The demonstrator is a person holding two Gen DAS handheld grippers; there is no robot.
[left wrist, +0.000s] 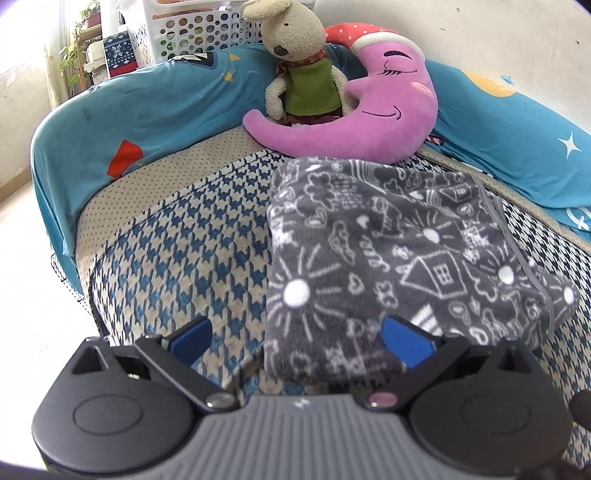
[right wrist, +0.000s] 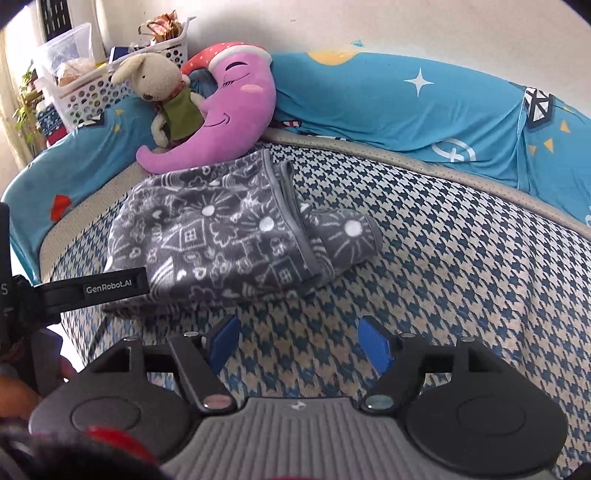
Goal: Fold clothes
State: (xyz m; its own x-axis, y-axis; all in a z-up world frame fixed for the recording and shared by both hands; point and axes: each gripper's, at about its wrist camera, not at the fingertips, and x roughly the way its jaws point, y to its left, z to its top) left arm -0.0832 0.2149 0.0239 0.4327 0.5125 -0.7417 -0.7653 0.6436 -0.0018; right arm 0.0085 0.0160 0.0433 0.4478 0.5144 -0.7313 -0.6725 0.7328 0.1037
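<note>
A grey fleece garment (left wrist: pixel 399 254) with white doodle print lies folded into a compact bundle on the blue houndstooth mattress (left wrist: pixel 177 266). It also shows in the right wrist view (right wrist: pixel 236 236), with a grey hem band across it. My left gripper (left wrist: pixel 299 341) is open and empty, its right fingertip over the garment's near edge. My right gripper (right wrist: pixel 301 345) is open and empty, over bare mattress (right wrist: pixel 443 266) just in front of the garment. The left gripper's arm (right wrist: pixel 92 288) shows at the left edge of the right wrist view.
A purple moon pillow (left wrist: pixel 369 114) and a plush rabbit (left wrist: pixel 303 62) lie behind the garment. Blue padded bumpers (left wrist: pixel 147 110) line the mattress's back and sides. White baskets (left wrist: pixel 192 29) stand beyond the left corner. The mattress edge drops to the floor at the left.
</note>
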